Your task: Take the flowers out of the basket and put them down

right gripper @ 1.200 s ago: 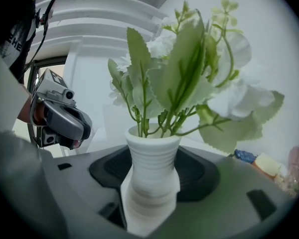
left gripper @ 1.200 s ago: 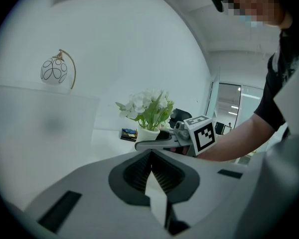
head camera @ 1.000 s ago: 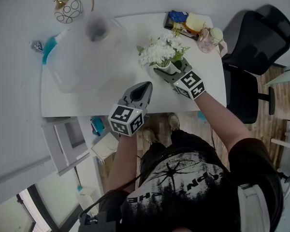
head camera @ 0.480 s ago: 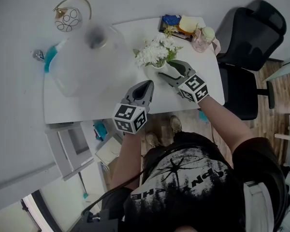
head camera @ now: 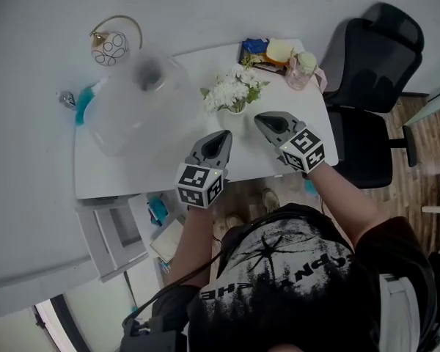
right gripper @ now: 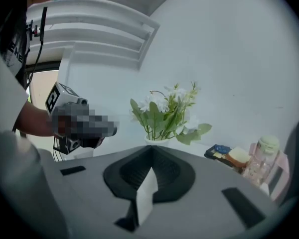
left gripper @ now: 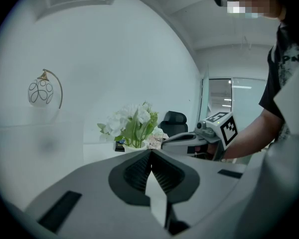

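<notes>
Both over the white table [head camera: 161,163]: left gripper [head camera: 221,136] fingers shut, right gripper [head camera: 265,120] fingers just closed, empty.

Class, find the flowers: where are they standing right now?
In the head view, the flowers stand in a white pot on the table, just beyond the left gripper and right gripper, untouched; a pink bottle is to their right.
</notes>
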